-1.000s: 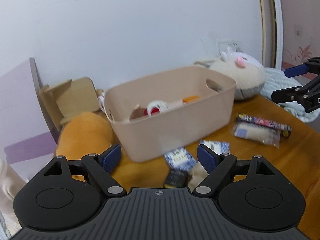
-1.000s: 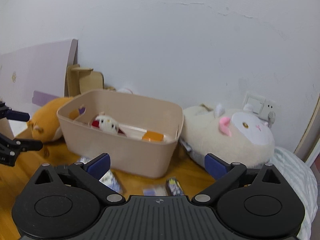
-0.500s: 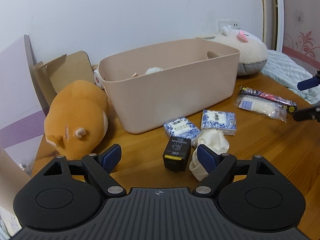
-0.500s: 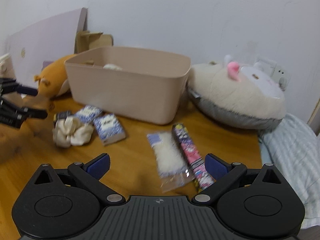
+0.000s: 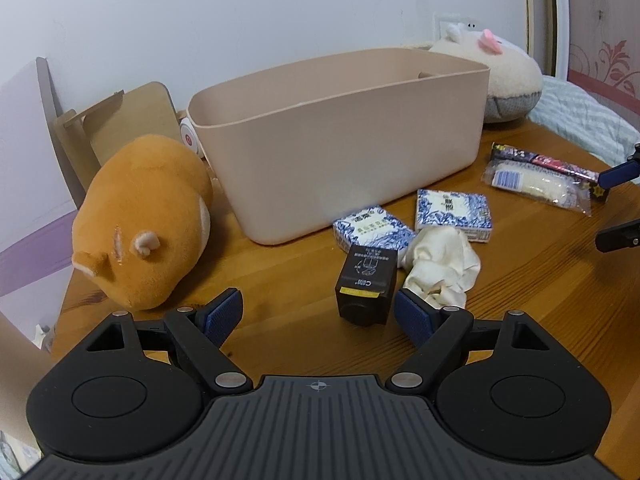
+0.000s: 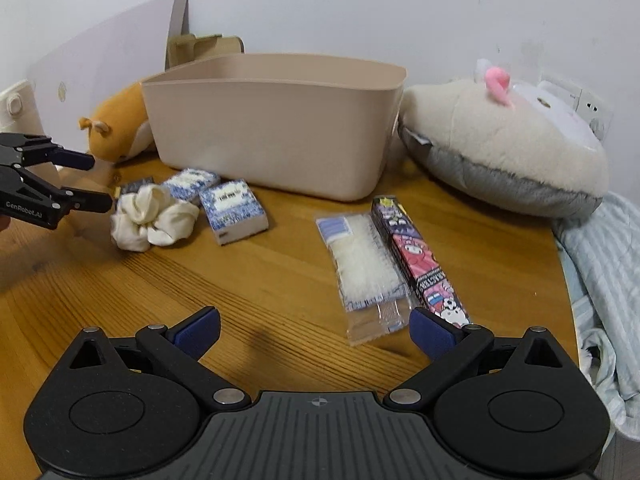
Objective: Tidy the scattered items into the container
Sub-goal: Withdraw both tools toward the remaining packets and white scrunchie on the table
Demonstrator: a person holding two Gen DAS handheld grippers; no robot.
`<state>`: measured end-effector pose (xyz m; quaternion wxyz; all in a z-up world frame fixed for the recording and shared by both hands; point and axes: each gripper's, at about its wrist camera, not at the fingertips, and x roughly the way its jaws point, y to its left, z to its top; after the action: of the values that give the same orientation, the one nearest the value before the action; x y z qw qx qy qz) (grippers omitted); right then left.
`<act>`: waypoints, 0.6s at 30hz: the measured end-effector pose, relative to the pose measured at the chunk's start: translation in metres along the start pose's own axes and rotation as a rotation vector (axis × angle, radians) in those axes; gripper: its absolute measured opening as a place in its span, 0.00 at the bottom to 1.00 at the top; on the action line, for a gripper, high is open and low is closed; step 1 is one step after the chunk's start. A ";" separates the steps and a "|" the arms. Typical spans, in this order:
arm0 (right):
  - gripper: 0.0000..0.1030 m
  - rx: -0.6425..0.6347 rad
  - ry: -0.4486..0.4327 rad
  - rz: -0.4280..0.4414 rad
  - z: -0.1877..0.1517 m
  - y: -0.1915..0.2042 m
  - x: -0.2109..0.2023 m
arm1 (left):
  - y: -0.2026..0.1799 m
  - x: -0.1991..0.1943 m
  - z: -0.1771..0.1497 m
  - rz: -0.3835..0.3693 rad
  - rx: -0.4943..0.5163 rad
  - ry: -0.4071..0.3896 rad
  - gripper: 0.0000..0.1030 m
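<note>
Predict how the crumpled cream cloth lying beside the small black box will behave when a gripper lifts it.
The crumpled cream cloth will probably be floppy: its soft folds suggest it sags and unfurls rather than holding shape. It looks light, so the open left gripper likely needs little force. Pinching one fold may leave the rest trailing, perhaps brushing the small black box beside it.

Looks like someone's bedroom at home. Two plush toys, an orange one (image 5: 140,220) and a big cream one with a pink ear (image 6: 504,140), sit on a wooden table (image 6: 260,280) pushed against a plain white wall (image 6: 360,8). Striped light-blue bedding (image 6: 596,248) bunches up right at the table's edge, there's a wall socket (image 6: 592,110), and floral pink wallpaper (image 5: 608,56) off to the side.
</note>
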<state>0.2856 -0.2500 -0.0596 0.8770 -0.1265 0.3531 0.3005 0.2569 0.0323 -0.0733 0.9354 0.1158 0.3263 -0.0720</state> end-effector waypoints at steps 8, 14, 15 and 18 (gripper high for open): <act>0.98 0.040 0.030 0.009 -0.001 -0.009 0.017 | 0.000 0.013 0.000 0.003 0.008 0.010 0.82; 0.98 0.042 0.043 0.010 0.003 -0.013 0.027 | -0.005 0.019 -0.001 0.011 0.053 -0.001 0.82; 0.98 0.039 0.047 0.011 0.003 -0.013 0.029 | -0.006 0.021 -0.001 0.009 0.063 -0.002 0.82; 0.98 0.028 0.056 0.010 0.005 -0.012 0.035 | -0.007 0.025 0.000 -0.005 0.076 0.003 0.82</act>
<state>0.3158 -0.2422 -0.0805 0.8670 -0.1210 0.3821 0.2962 0.2751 0.0237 -0.0905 0.9296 0.1504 0.3252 -0.0865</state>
